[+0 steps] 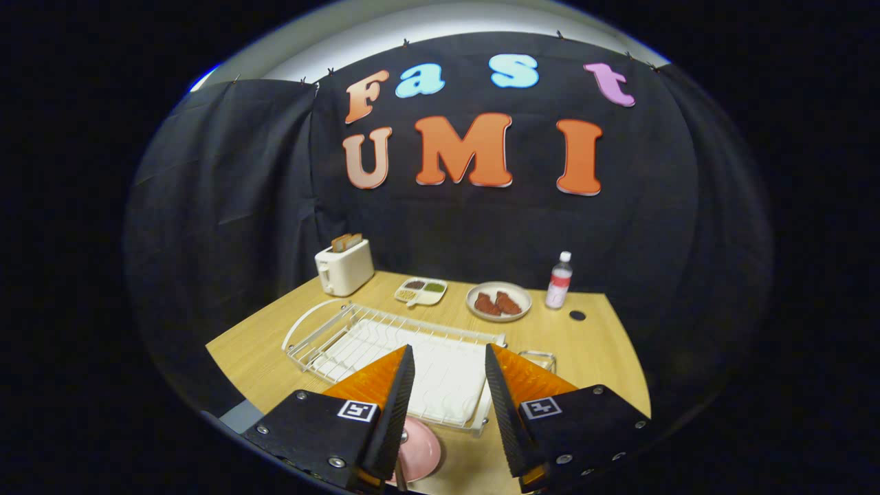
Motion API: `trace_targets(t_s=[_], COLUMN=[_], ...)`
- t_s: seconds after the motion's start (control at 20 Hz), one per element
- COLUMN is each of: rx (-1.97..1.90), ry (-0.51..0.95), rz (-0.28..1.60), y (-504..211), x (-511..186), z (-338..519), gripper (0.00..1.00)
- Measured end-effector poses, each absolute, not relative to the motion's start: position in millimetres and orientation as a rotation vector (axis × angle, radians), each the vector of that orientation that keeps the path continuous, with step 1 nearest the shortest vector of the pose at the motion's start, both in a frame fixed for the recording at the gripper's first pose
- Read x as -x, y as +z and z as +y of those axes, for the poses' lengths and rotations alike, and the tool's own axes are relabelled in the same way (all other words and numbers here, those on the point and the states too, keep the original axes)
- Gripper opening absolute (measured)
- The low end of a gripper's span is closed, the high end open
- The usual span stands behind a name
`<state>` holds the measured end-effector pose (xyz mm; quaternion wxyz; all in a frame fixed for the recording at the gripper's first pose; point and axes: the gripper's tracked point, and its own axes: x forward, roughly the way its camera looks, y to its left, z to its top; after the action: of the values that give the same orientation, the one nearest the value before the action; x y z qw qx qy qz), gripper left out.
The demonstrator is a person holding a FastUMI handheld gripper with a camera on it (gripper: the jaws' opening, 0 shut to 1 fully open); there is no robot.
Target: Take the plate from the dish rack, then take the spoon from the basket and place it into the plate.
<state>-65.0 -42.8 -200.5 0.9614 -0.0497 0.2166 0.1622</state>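
Tongs (450,385): spread apart and grasping nothing; two black-ribbed, orange-backed fingers (395,402) held above the desk, the near end of the dish rack showing in the gap between them.
Dish rack (330,337): white wire rack on a white drip tray, long axis running from near the tongs away toward the toaster; the part in sight carries no dishes.
Plate (421,450): pink, lying flat on the desk (598,344) just in front of the dish rack's near edge, partly hidden under the left finger; a thin object shows at its edge, too hidden to name.
Basket (540,357): small wire frame just beside the dish rack's right end, mostly hidden behind the right finger; contents cannot be seen.
Toaster (344,267): white, beyond the dish rack's far end, two slices of toast standing in its slots.
Divided dish (421,291): white, beyond the dish rack, compartments holding dark brown, green and pale fillings.
Bowl (499,301): pale and round, beyond the dish rack, holding two reddish-brown pieces.
Bottle (559,280): clear, upright, white cap, red label too small to read, beyond the dish rack past the bowl.
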Motion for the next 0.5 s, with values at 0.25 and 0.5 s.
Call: trace_targets(t_s=[0.25,0.5], rx=[0.108,0.074], ry=[0.257,0.21], rz=[0.274,0.145], y=[-131,-80], x=[43,30], z=[-55,-61], gripper=[0.76,0.84])
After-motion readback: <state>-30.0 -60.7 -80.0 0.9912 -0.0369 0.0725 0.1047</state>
